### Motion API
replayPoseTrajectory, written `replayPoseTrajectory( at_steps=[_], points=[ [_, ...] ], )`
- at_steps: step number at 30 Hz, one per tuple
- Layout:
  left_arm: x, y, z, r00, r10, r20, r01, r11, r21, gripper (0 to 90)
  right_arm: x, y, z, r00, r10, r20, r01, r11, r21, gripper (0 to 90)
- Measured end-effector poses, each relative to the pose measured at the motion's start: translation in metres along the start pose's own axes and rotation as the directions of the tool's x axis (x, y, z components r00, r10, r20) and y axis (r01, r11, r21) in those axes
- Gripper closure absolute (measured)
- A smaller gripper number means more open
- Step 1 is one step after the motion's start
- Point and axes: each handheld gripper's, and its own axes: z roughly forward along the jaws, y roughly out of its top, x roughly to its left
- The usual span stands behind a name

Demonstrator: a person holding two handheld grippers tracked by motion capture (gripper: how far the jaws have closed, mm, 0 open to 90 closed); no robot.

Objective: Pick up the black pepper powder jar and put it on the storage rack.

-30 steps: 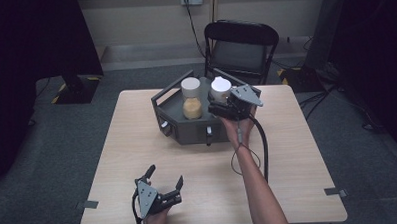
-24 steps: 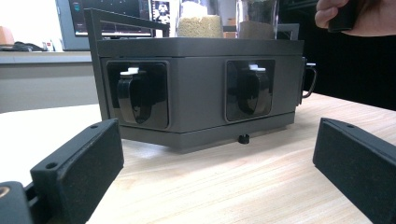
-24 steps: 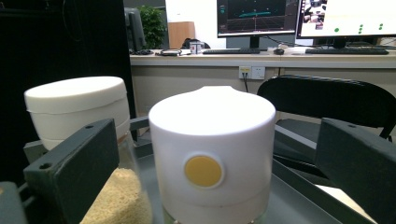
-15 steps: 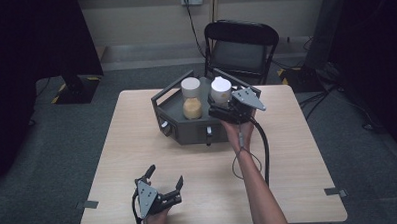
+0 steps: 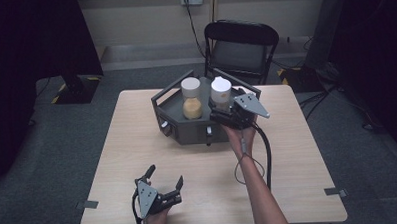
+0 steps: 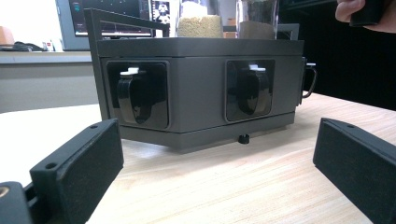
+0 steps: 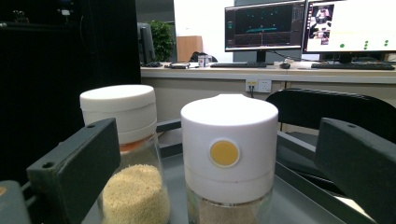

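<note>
- Two glass jars stand in the dark grey tray [image 5: 173, 124] by the surface's far edge; my right gripper [image 5: 225, 112] has jaws wide apart around the white-capped, yellow-buttoned jar [image 7: 228, 158], gripping nothing.
- Glass: rigid, slippery, breakable, moderately heavy; I'd squeeze the white cap.
- My left gripper [image 5: 164, 184] rests wide open and empty near the surface's near edge.

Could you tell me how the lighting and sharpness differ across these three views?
High view: table evenly lit, room edges dark, overall soft. Left gripper view: grey rack sharp, glossy highlights on its black handles, window at upper left blown out. Right gripper view: white-capped jar crisp between the right tool jaws, monitors behind overexposed.
</note>
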Motion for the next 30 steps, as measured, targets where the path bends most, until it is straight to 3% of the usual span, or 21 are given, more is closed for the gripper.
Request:
replayPoseTrajectory(
  at_steps=[7,11,18,30],
  points=[
    [0.000,0.000,0.000,1.0000,0.000,0.000,0.000,1.0000,0.000,1.0,0.002,-0.004,-0.007,0.9999,-0.008,-0.012,0.008,1.000,-0.008,0.0],
    [0.000,0.000,0.000,1.0000,-0.001,0.000,0.001,1.0000,0.000,0.9,0.005,-0.007,-0.012,0.9989,-0.045,-0.012,0.045,0.999,-0.007,0.0],
    [0.000,0.000,0.000,1.0000,0.000,0.000,0.000,1.0000,0.001,1.0,0.006,-0.014,-0.027,0.9994,-0.035,-0.002,0.035,0.999,-0.023,0.0],
    [0.000,0.000,0.000,1.0000,0.000,0.000,0.000,1.0000,0.000,1.0,0.010,-0.023,-0.048,0.9995,-0.027,0.016,0.027,1.000,-0.002,0.1]
  ],
)
